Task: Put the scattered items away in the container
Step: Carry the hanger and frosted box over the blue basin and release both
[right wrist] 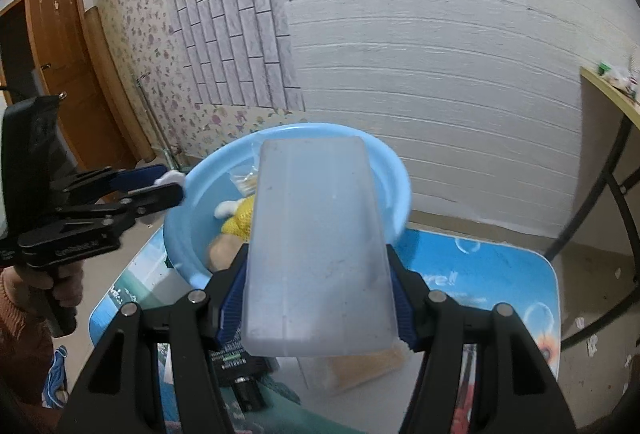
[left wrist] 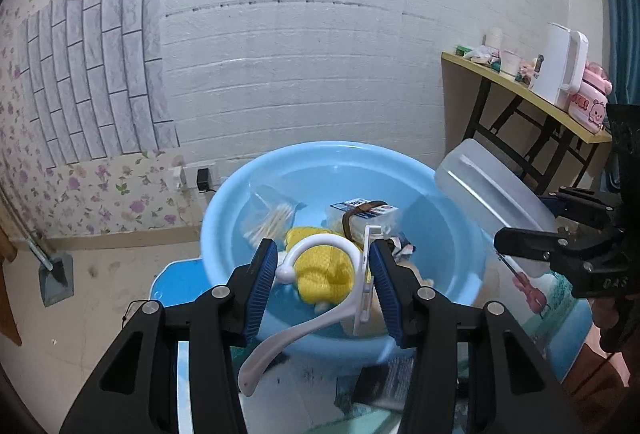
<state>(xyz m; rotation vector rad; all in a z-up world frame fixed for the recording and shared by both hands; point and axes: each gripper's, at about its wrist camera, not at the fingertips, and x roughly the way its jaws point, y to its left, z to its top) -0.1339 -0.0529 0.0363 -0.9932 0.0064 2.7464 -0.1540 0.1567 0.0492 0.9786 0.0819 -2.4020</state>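
A light blue basin [left wrist: 224,218] stands on a small blue table [right wrist: 500,274]. It holds a yellow knitted toy [left wrist: 324,270], a bag of cotton swabs [left wrist: 268,222] and a small carton with a brown strap [left wrist: 364,213]. My left gripper [left wrist: 324,274] is shut on a white plastic hanger [left wrist: 304,322] above the basin's near rim. My right gripper [right wrist: 320,298] is shut on a frosted plastic box [right wrist: 316,246], held tilted over the basin's right side; the box also shows in the left wrist view [left wrist: 492,197].
A yellow side table [left wrist: 520,89] with a white kettle [left wrist: 560,61] and pink items stands at the right. A black object [right wrist: 240,366] and a clear packet [right wrist: 360,366] lie on the blue table. A dustpan [left wrist: 56,278] leans at the floral wall. A wooden door [right wrist: 60,53] is at the left.
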